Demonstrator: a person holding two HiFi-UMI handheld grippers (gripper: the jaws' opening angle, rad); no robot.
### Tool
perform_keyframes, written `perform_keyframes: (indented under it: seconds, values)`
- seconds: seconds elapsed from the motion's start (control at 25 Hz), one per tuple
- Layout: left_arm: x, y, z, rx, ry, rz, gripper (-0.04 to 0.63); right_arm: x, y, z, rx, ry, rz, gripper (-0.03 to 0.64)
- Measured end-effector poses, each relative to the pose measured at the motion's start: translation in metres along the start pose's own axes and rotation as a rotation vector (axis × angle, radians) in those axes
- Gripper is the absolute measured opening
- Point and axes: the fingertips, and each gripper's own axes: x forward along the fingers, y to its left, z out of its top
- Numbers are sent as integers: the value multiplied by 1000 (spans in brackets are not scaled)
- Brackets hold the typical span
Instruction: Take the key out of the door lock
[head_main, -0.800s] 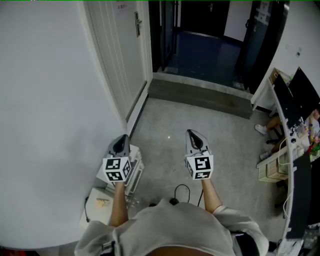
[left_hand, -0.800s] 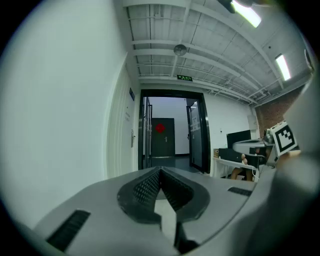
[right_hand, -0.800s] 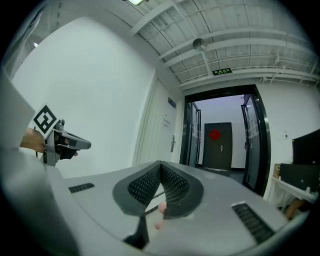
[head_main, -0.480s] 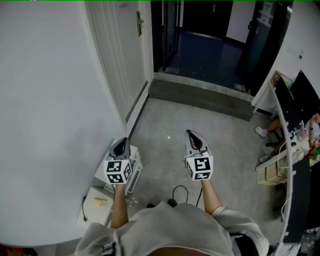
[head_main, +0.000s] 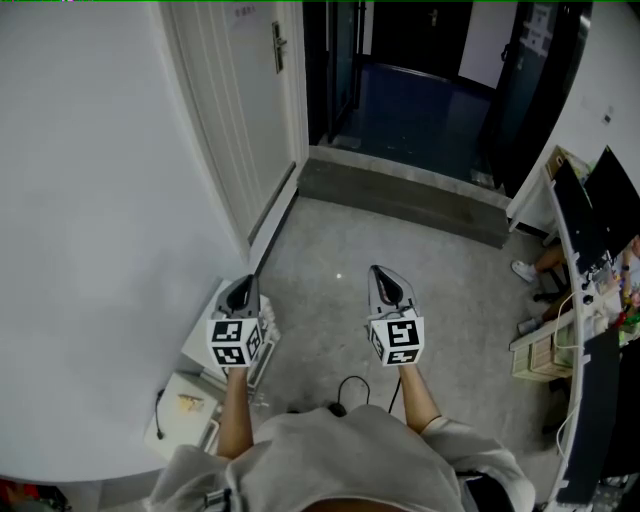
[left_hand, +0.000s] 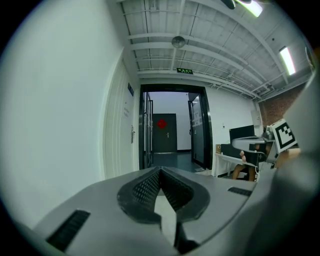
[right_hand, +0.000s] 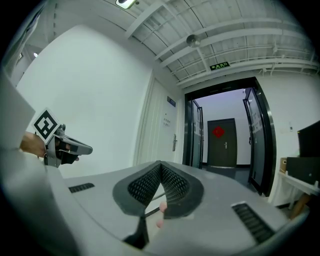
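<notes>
The white door (head_main: 250, 90) stands far ahead on the left, its metal handle (head_main: 277, 47) small in the head view. The handle also shows in the left gripper view (left_hand: 132, 134) and the right gripper view (right_hand: 175, 142). A key in the lock is too small to make out. My left gripper (head_main: 241, 284) is held out at waist height near the white wall, jaws shut with nothing in them (left_hand: 160, 171). My right gripper (head_main: 381, 272) is level beside it, also shut and empty (right_hand: 160, 164). Both are well short of the door.
A grey raised step (head_main: 400, 195) crosses the doorway to a dark corridor (head_main: 420, 90). A desk with monitors (head_main: 590, 220) lines the right side, with someone's shoe (head_main: 522, 268) beside it. White boxes (head_main: 190, 400) and a black cable (head_main: 350, 385) lie on the floor near my feet.
The floor boxes and the step have slid down and nearer in the head view, so I have moved forward a little. Both grippers keep their pose and stay shut.
</notes>
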Motion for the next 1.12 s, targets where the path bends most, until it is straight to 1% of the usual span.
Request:
perform_keyframes:
  seconds: [0.24, 0.4, 0.6, 0.88, 1.0, 1.12]
  values:
    - [24, -18, 7, 19, -6, -6, 18, 8, -21, -10, 4, 3, 18, 23]
    - [38, -29, 5, 16, 2, -10, 18, 9, -34, -17, 7, 12, 23, 23]
    - [57, -32, 1, 18, 22, -11, 18, 27, -47, -24, 18, 17, 30, 23]
    - [95, -9, -6, 5, 33, -12, 18, 71, -46, -33, 8, 25, 49, 23]
    - [122, 0, -6, 11, 36, -27, 18, 96, -50, -35, 12, 27, 48, 23]
    - [158, 17, -1, 7, 22, -33, 18, 131, -53, -38, -9, 27, 55, 23]
